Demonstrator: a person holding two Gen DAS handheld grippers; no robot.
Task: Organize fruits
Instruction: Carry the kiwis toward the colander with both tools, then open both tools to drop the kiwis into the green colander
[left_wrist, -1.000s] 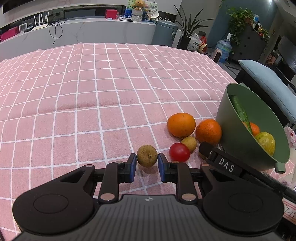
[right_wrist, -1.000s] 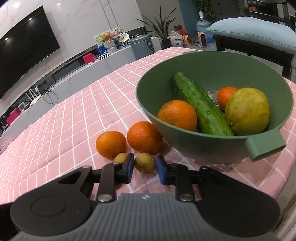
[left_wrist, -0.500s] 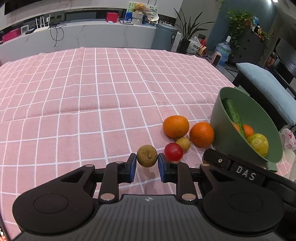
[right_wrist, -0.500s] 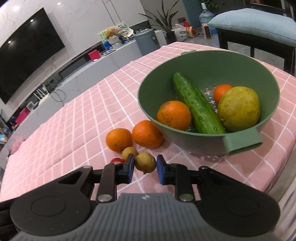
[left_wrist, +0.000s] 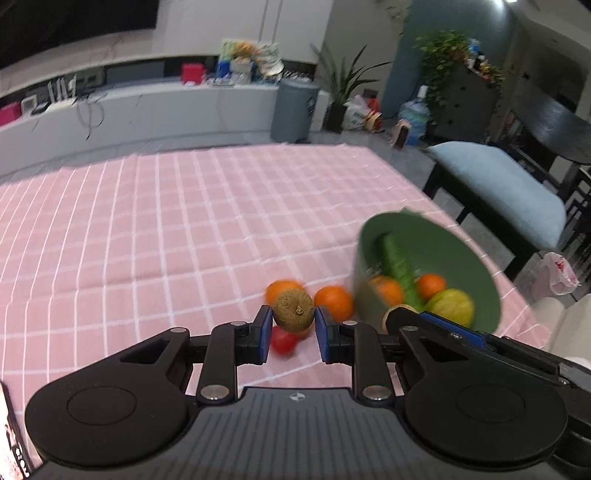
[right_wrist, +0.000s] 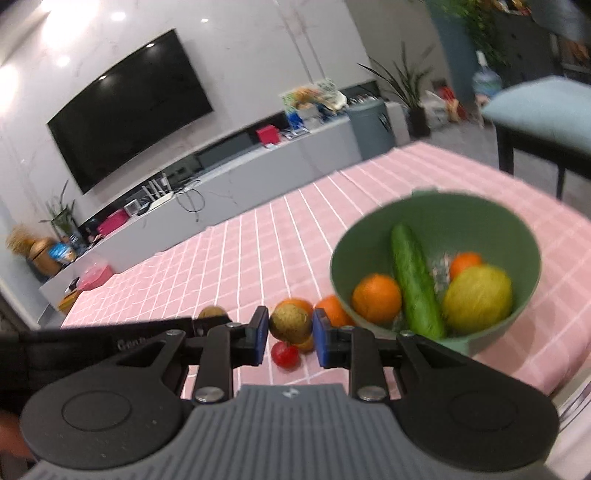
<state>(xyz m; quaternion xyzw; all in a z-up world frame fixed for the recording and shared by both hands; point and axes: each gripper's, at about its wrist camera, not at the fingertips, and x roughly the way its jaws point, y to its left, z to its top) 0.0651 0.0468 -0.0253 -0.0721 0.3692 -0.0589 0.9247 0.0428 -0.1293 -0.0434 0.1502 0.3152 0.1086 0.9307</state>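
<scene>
Left wrist view: the fingers (left_wrist: 263, 328) of the left gripper (left_wrist: 293, 328) are clamped on a brown fruit (left_wrist: 293, 310), above the pink cloth (left_wrist: 147, 240). The green bowl (left_wrist: 480, 280) holds one cucumber (left_wrist: 399, 266), two oranges, one yellow-green fruit.

Right wrist view: the right gripper (right_wrist: 290, 332) pinches a second brown fruit (right_wrist: 290, 324). Two oranges and one red tomato (right_wrist: 284, 354) lie on the cloth beside the bowl (right_wrist: 436, 218).
</scene>
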